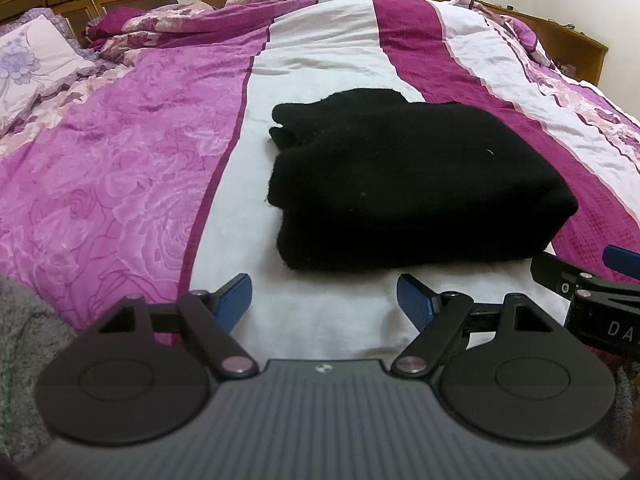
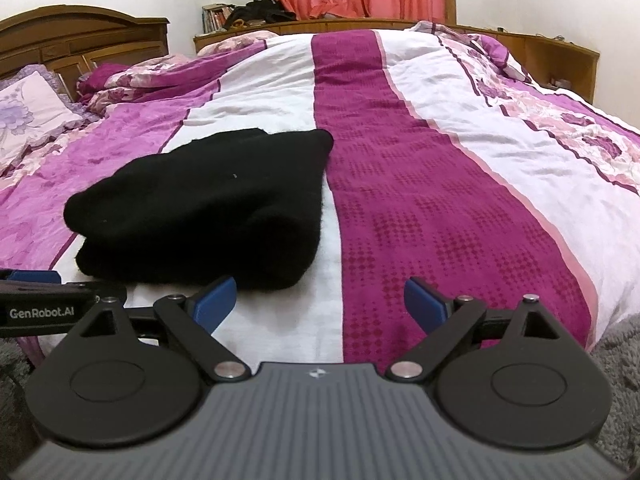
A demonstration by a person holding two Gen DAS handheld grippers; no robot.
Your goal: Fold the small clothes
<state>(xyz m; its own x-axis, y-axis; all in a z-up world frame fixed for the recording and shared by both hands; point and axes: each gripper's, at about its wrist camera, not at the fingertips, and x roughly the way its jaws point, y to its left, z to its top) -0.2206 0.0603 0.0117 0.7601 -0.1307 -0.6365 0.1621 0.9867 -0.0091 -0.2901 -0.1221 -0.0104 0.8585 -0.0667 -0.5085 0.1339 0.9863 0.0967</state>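
Where bedspread [image 1: 320,312] lies bare, folded black garment's [image 1: 400,184] near edge.

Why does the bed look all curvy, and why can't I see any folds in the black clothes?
Left wrist view: the fisheye lens bends the bed into a hump; the black garment is so dark its folds vanish. Right wrist view: same bending, and the headboard curves; the garment is again a dark blob.

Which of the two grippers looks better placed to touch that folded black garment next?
Probably the left gripper: the black garment lies straight ahead of its open jaws. The right gripper, also open, faces bare bedspread.
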